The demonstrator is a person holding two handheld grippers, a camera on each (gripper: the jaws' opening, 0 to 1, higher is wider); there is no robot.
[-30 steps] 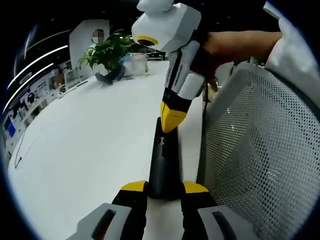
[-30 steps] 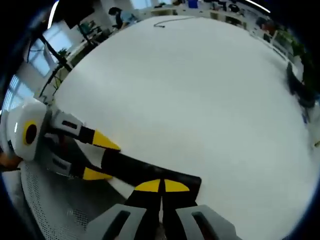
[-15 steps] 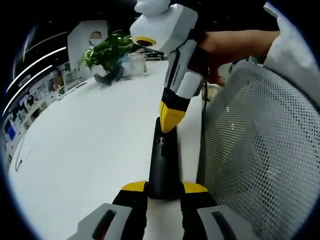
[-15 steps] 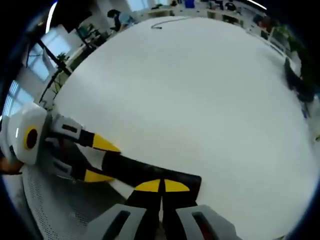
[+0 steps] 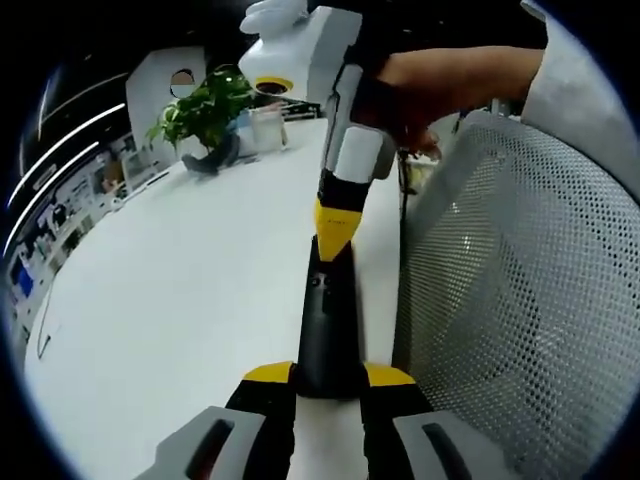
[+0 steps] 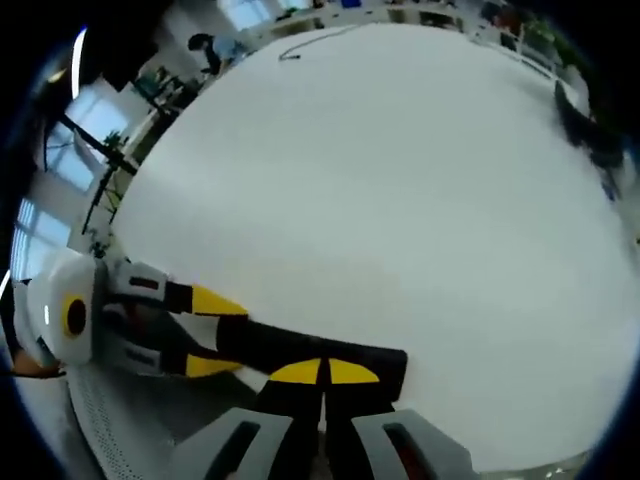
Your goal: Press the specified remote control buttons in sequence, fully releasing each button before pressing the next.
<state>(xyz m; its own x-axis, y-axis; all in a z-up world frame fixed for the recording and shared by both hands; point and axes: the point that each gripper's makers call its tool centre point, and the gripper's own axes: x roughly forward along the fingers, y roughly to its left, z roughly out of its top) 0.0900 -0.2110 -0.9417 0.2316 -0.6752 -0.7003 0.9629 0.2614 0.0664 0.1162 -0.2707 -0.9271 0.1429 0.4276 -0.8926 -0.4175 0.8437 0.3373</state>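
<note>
Opposed close views, shared remote (image 5: 325, 320)

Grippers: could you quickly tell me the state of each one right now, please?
Left gripper: shut on the near end of the remote control.
Right gripper: shut, tips down on the remote control's far end.

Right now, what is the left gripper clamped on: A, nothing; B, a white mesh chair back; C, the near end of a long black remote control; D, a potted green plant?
C: in the left gripper view, the left gripper has its yellow-tipped jaws closed on either side of the near end of the long black remote control on the white table.
</note>
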